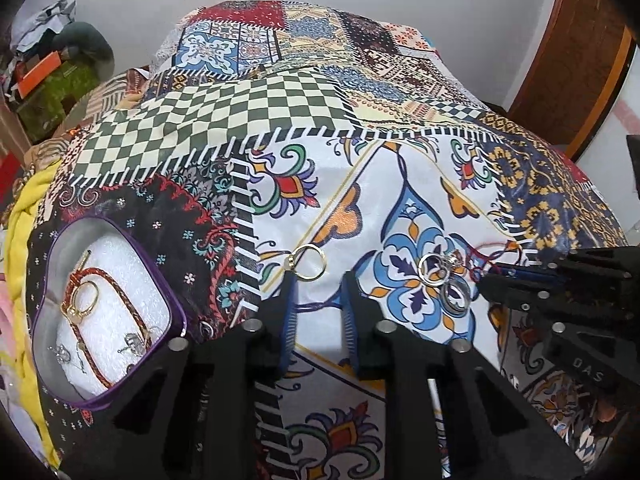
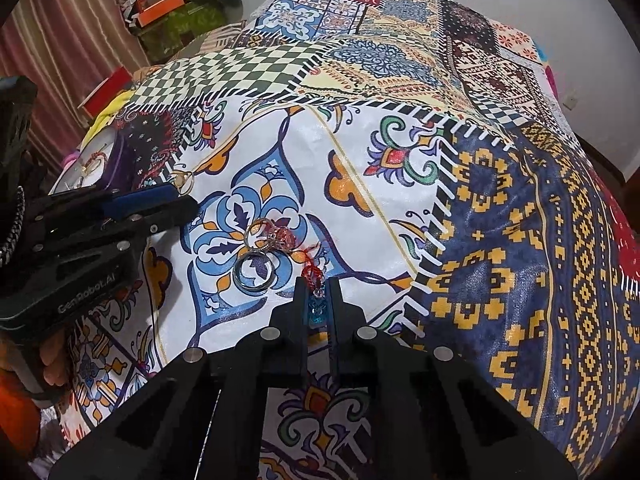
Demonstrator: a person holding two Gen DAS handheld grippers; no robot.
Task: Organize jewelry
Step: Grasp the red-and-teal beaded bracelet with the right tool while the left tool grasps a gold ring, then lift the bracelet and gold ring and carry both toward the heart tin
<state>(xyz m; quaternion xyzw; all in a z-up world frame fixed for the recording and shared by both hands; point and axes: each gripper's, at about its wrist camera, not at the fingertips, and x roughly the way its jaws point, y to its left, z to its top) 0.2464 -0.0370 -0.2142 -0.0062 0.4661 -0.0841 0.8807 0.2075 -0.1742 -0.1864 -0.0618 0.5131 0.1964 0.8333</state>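
To the left gripper's (image 1: 318, 284) left lies an open purple-rimmed case (image 1: 176, 312) holding a red braided cord (image 1: 136, 308) and a gold ring (image 1: 86, 298). Its jaws stand apart, empty, a gold ring with a stone (image 1: 306, 262) just ahead of its left fingertip. The right gripper (image 2: 318, 292) is nearly closed on a blue crystal pendant (image 2: 318, 310), silver rings (image 2: 254, 270) lying just ahead-left.

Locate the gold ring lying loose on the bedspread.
In the left wrist view, the gold ring lies just ahead of the left claw, right of the jewelry box.
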